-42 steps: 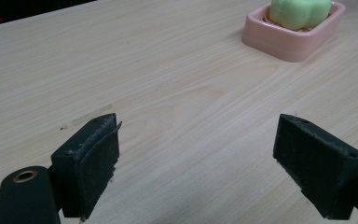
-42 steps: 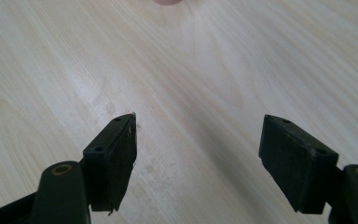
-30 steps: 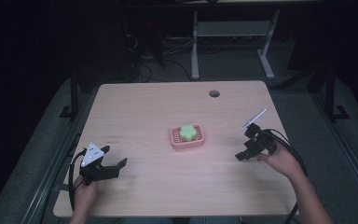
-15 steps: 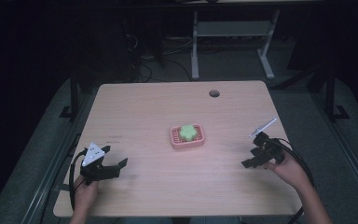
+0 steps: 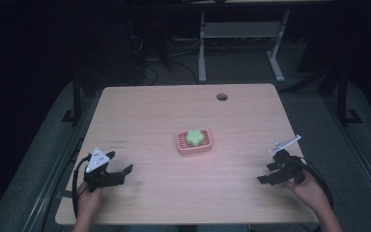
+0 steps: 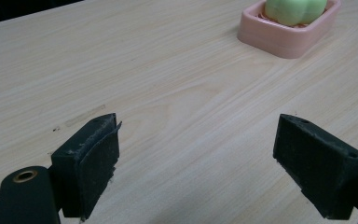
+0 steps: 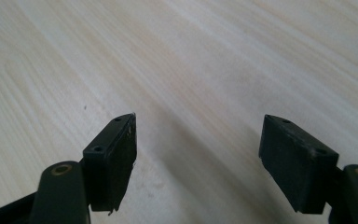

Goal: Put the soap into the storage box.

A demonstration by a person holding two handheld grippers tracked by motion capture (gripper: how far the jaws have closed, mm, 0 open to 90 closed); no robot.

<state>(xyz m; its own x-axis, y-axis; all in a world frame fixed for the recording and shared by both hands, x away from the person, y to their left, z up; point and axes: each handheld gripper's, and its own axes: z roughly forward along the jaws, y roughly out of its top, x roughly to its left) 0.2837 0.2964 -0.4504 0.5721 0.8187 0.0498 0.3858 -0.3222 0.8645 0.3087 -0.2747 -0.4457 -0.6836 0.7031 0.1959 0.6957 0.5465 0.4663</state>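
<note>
A pink soap dish (image 5: pixel 181 143) sits at the middle of the wooden table (image 5: pixel 154 111), with a green lobed soap (image 5: pixel 193 136) in it. My left gripper (image 5: pixel 121 173) rests low at the near left. It points toward the dish, and its jaws stand open with nothing between them. In the left gripper view the gripper (image 6: pixel 196 158) spans bare wood, with the dish (image 6: pixel 279 42) and soap (image 6: pixel 293 9) far off at the upper right. My right gripper (image 5: pixel 265 178) is at the near right, pointing left. Its jaws (image 7: pixel 198 154) are open over bare table.
A round cable hole (image 5: pixel 221 96) lies near the table's far edge. Behind the table, on the dark floor, stand a white desk frame (image 5: pixel 241 34) and some cables. Cables trail from both grippers.
My right gripper has moved toward the near right corner and sunk closer to the tabletop. The left gripper and the dish have stayed in place.
</note>
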